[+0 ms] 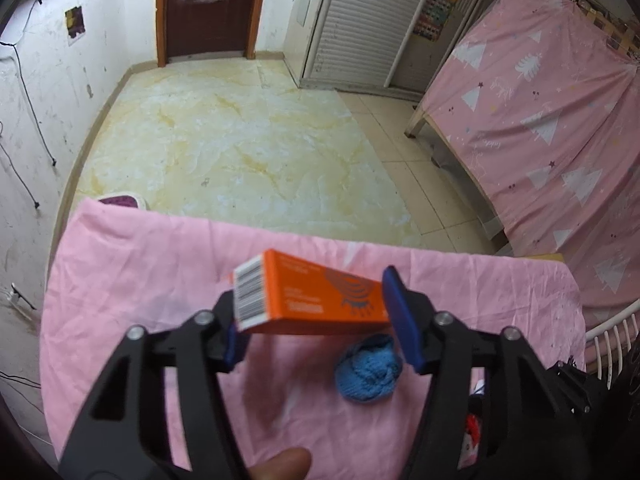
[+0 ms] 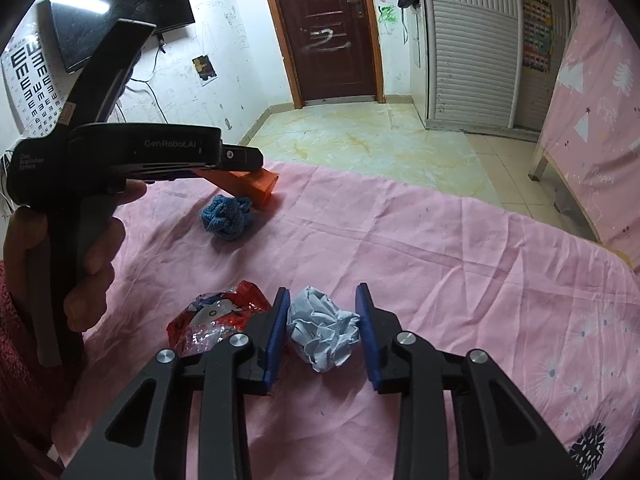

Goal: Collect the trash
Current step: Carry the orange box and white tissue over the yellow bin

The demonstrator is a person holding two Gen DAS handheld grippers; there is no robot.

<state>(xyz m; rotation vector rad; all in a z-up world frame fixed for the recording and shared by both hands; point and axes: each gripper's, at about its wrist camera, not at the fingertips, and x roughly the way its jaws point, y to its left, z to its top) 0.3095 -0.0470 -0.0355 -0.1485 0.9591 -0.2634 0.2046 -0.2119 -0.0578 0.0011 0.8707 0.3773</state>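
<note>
Sheet [image 2: 440, 264] under my grippers: pink cotton-like cloth, matt, creased all over. Box [image 1: 316, 296] is orange cardboard, smooth, faint sheen, with a white printed barcode end. Blue ball [image 1: 368, 376]: knitted yarn or wool, fuzzy and rough. Pale wad [image 2: 324, 328] reads as crumpled paper or tissue, matt, sharply creased. Wrapper [image 2: 216, 316] is red plastic foil, glossy, crinkled, catching light. My left gripper [image 1: 316, 332] and right gripper [image 2: 322, 332]: matt black plastic arms, shiny metal pivot screws, blue rubbery pads [image 2: 276, 336], matt. Floor [image 1: 240, 140] is glossy marbled sheet beside plain tiles. Door [image 2: 324, 28] is dark wood, semi-gloss, scuffed. TV [image 2: 120, 8] screen is glossy black.
</note>
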